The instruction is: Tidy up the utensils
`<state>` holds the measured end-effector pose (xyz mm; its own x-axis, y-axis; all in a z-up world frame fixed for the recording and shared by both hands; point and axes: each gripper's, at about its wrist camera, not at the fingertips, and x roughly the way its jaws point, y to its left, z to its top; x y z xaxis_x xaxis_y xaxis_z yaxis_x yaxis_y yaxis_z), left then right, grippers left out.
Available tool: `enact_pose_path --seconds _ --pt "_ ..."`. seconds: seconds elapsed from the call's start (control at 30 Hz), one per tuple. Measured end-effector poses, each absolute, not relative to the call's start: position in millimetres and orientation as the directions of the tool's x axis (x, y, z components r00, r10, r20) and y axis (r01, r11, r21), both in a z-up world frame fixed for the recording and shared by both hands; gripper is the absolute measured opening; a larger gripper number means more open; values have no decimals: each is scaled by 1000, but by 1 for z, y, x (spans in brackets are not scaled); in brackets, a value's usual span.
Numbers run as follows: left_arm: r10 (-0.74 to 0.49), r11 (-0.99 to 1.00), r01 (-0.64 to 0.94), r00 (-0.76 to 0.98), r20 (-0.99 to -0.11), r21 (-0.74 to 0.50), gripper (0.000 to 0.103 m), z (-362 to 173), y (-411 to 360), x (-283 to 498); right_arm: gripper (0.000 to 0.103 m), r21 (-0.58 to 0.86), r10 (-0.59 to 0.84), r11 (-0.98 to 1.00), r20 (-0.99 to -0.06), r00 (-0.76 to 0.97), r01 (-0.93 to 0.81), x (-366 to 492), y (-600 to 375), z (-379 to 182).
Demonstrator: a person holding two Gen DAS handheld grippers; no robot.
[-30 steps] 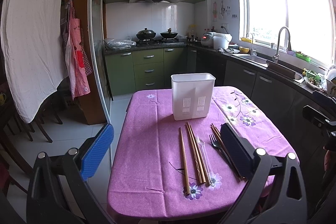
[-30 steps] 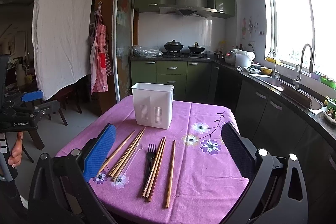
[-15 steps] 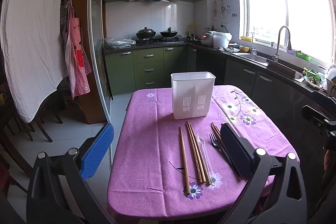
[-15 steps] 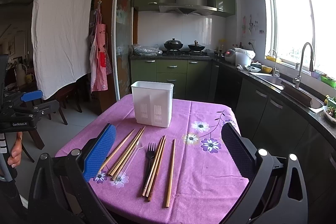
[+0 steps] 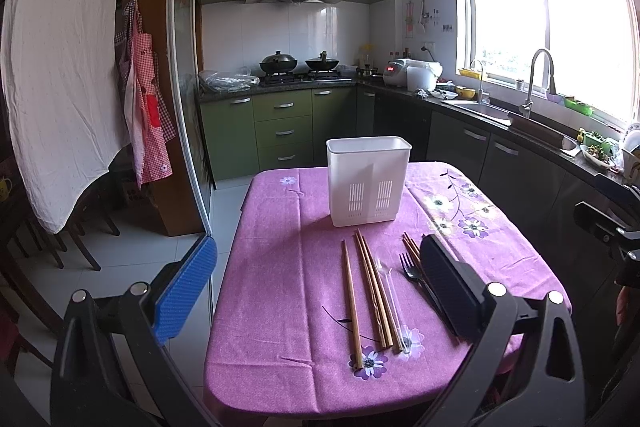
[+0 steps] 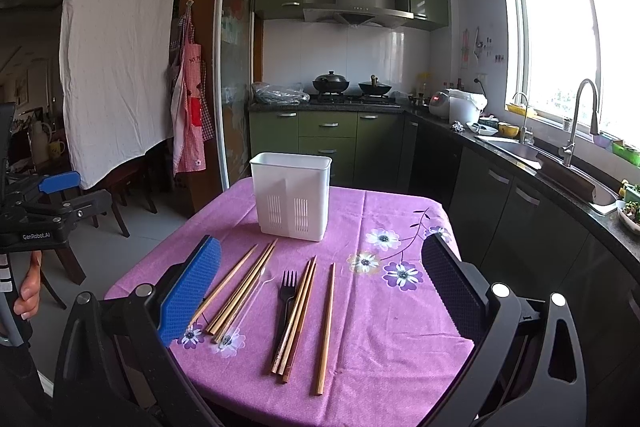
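Both tools spread wide, empty — thin chopsticks flat on bench; risk of slipping, scattering neighbours.

It was a home kitchen: green cabinets, a range hood above woks on the stove, a sink at three o'clock, an apron at ten.

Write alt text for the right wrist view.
Wooden chopsticks, a black fork and a clear spoon lie loose on a purple floral tablecloth, in front of an upright white utensil holder. The open right tool frames them, gripping nothing; a green kitchen lies behind.
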<state>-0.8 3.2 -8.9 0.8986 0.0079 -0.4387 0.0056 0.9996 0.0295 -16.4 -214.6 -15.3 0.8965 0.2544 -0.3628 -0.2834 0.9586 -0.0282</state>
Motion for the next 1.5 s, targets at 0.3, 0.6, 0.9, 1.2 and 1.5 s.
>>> enact_pose_path --seconds 0.3,0.6,0.9,1.2,1.5 --pt "7 999 7 898 -441 31 96 -11 3 -1 99 -29 254 959 -364 896 -283 -16 -214 -15" --pt "8 999 9 887 -462 35 96 -22 5 5 99 -35 253 956 -400 881 -290 -5 -212 -22" --pt "34 998 -1 803 -595 55 96 -40 2 64 99 -158 135 953 -548 826 -260 53 -217 -37" --pt "-3 988 121 627 -779 93 82 -87 -42 148 99 -24 183 962 -683 707 -273 114 -243 -67" --pt "-54 979 203 411 -910 34 27 -144 -81 202 91 30 196 967 -725 660 -254 133 -257 -86"
